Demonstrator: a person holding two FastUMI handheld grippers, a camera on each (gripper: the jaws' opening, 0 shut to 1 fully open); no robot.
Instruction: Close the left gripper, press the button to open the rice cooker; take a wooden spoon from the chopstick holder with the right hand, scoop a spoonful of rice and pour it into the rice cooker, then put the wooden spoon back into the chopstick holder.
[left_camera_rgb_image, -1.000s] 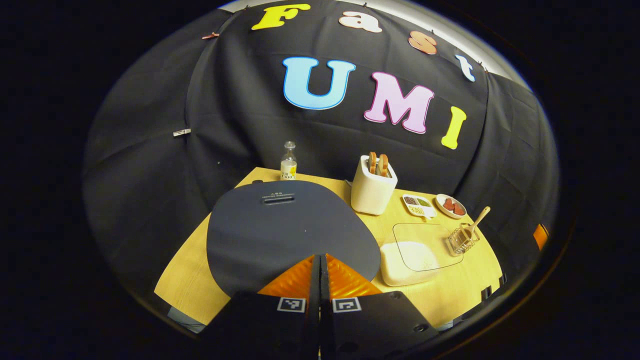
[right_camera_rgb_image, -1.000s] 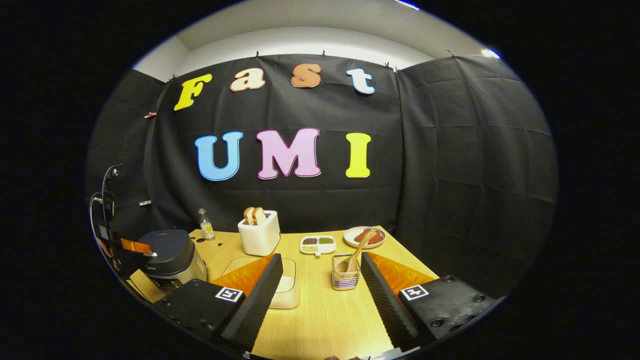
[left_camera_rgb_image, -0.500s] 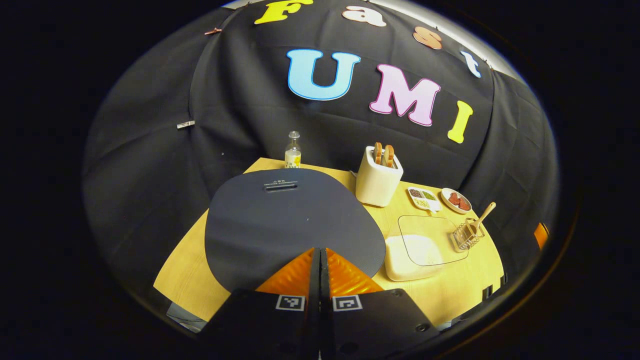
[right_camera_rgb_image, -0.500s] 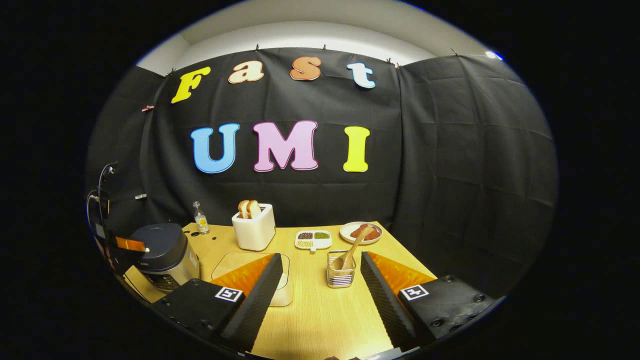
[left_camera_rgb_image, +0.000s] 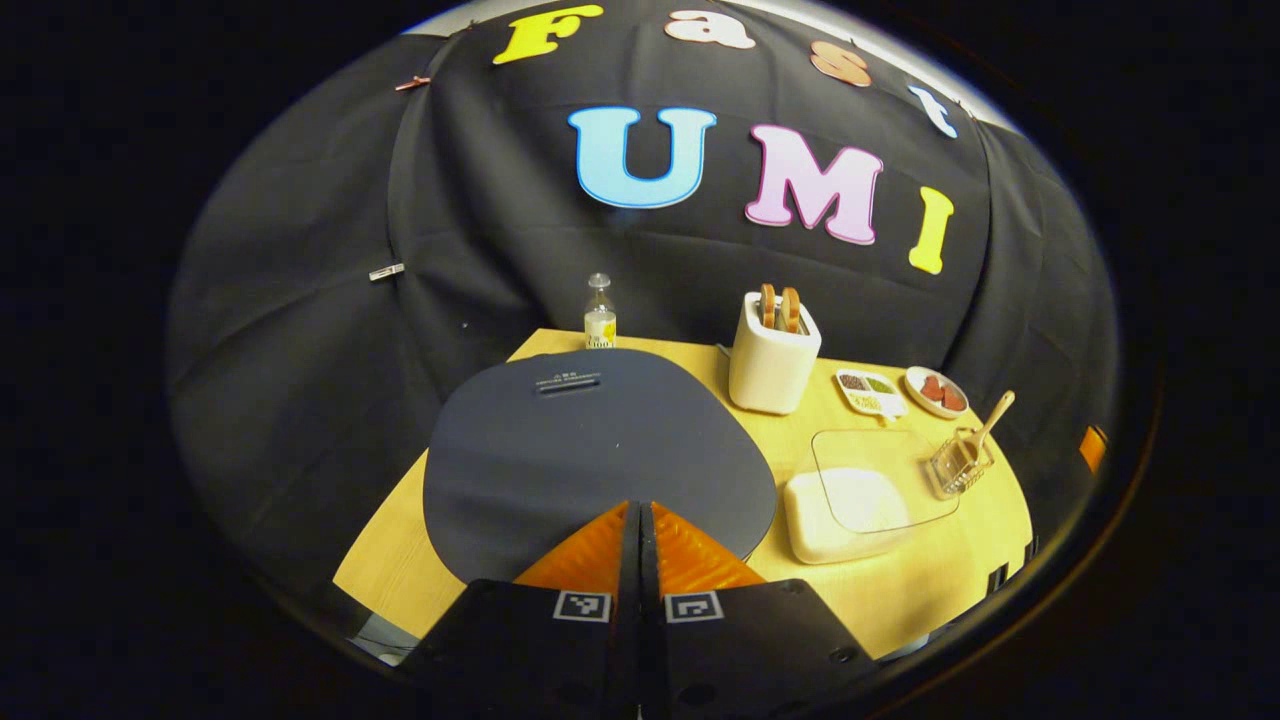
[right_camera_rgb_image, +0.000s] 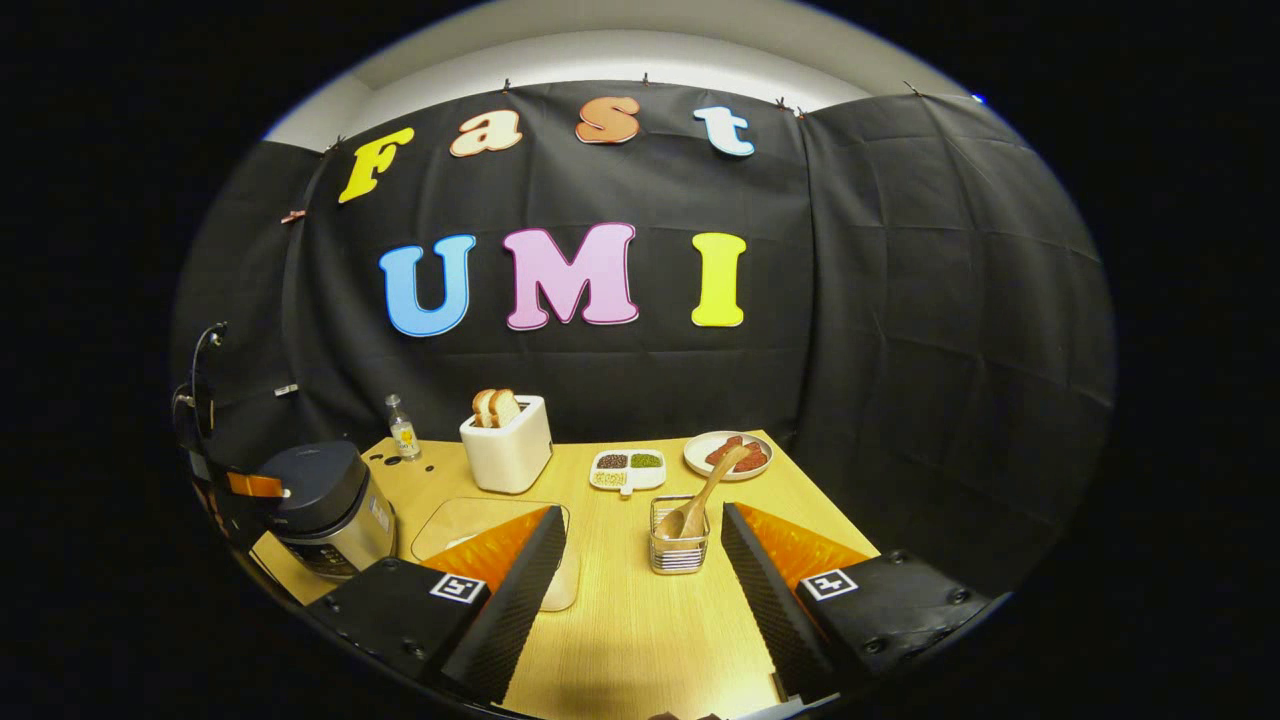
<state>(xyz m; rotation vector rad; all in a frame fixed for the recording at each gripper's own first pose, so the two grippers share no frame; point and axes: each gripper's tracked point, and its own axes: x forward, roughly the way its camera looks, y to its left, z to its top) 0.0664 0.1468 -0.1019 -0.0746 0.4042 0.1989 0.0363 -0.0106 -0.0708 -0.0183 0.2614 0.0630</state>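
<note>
Now, left gripper: fingers pressed together, empty, poised over the front of the lid.
Rice cooker: lid down, at the tabletop's left end.
Right gripper: fingers spread wide, empty.
Spoon: leaning in the wire holder, ahead between those fingers.
Rice box: beside the cooker.
</note>
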